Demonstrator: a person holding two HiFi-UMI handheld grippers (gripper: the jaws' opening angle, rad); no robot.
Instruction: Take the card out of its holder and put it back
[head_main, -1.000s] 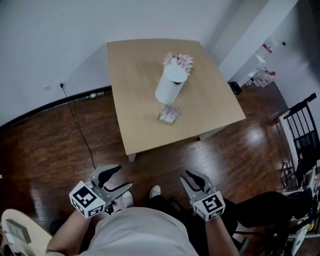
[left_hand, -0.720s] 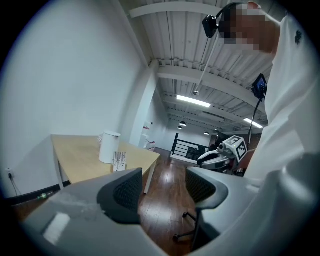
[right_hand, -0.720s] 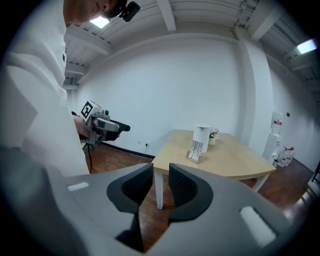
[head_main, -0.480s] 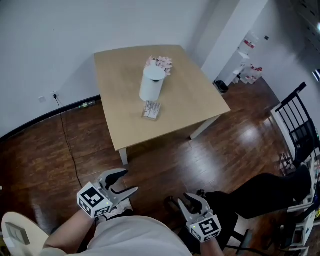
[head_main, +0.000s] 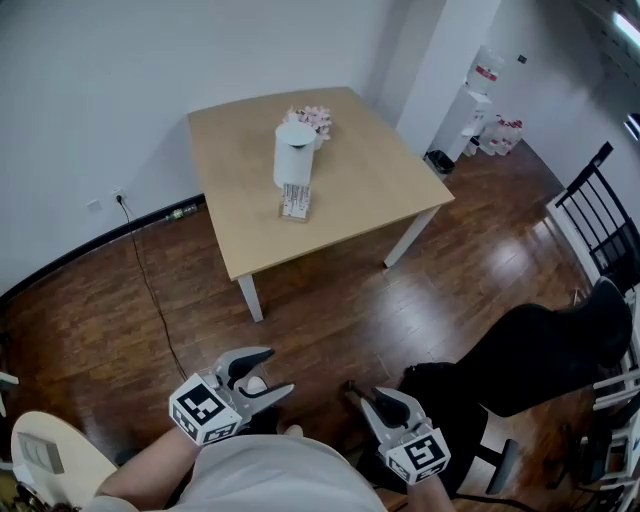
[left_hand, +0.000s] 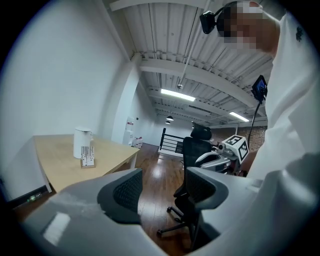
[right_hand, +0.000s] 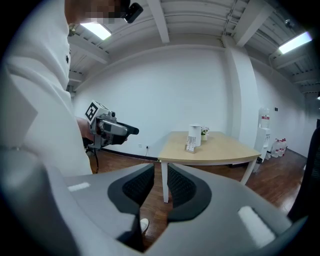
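Card (head_main: 294, 197) stood, seemingly slotted in its holder (head_main: 292, 214), on the tabletop (head_main: 360, 180) before a jug (head_main: 294, 155). It looked light, thin and bendy, best pinched by its top edge. Left tool (head_main: 276, 372) gaped empty. Right tool (head_main: 366, 394), jaws just narrowed, held nothing.

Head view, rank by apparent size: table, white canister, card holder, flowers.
1. table
2. white canister
3. card holder and flowers look about alike, so they are not ranked against each other.

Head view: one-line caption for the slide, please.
Left gripper open and empty; right gripper empty, jaws just narrowed but apart; both far from the table, card in its holder.
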